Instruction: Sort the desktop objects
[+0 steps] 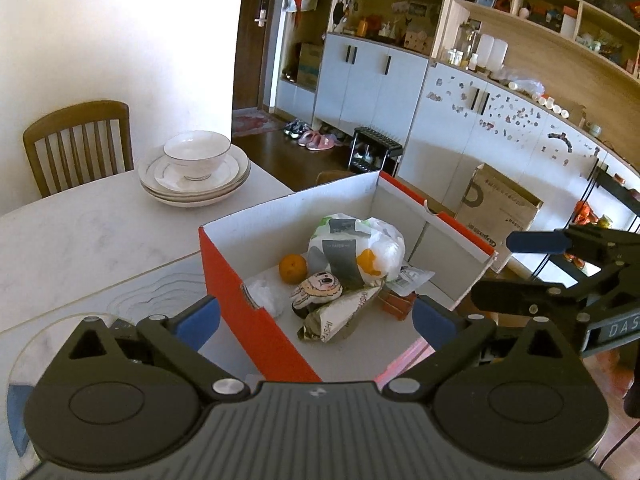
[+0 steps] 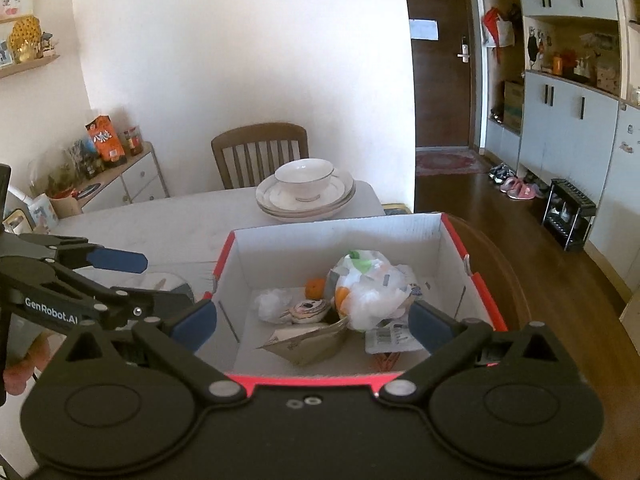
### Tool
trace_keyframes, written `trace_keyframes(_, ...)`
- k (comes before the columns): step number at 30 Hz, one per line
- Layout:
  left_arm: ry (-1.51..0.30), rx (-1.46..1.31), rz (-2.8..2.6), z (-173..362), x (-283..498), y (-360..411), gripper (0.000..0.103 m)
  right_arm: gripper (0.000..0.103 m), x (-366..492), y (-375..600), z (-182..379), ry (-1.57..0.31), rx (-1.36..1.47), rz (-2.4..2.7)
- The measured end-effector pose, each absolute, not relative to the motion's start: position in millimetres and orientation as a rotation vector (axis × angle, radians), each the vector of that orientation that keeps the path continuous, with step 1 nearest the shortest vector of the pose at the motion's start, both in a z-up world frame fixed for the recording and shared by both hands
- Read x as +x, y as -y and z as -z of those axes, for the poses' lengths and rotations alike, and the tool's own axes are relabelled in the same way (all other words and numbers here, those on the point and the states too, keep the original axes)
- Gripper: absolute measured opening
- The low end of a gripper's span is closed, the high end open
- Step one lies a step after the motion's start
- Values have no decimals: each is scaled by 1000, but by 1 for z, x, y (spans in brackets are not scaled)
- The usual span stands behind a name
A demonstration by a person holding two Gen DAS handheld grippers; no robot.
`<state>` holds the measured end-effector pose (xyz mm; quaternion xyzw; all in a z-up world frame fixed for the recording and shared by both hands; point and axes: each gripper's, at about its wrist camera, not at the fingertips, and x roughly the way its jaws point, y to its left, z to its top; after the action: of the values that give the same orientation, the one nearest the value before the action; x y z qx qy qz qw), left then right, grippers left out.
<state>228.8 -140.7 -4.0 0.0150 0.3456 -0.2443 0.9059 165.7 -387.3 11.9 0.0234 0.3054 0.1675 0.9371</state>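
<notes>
A red cardboard box (image 1: pixel 228 272) (image 2: pixel 340 236) with a white inside stands on the pale table (image 1: pixel 80 240). In it lie an orange (image 1: pixel 293 268) (image 2: pixel 315 287), a white plastic bag (image 1: pixel 360 248) (image 2: pixel 368 292), a folded snack packet (image 1: pixel 340 316) (image 2: pixel 308 344), a small cartoon-face pouch (image 1: pixel 316 290) and crumpled clear wrap (image 2: pixel 272 302). My left gripper (image 1: pixel 316 316) (image 2: pixel 160 280) is open at the box's near left wall, holding nothing. My right gripper (image 2: pixel 312 320) (image 1: pixel 492 268) is open over the box's near edge, also holding nothing.
A bowl on stacked plates (image 1: pixel 196 168) (image 2: pixel 306 188) sits at the table's far end, with a wooden chair (image 1: pixel 76 140) (image 2: pixel 260 148) behind it. A brown paper bag (image 1: pixel 500 208) stands on the floor right of the box. A hand (image 2: pixel 20 372) shows at the lower left.
</notes>
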Motion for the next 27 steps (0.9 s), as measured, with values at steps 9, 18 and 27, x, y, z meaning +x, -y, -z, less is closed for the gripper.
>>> trace_keyframes(9, -706, 38, 526, 3, 204, 128, 103, 103, 135, 374, -9, -611, 54, -307)
trace_keyframes(18, -688, 70, 534, 7, 183, 127, 103, 103, 120, 370, -9, -603, 73, -288)
trace_keyframes(27, -678, 71, 507, 9, 177, 123, 103, 103, 113, 363, -3, -599, 56, -274)
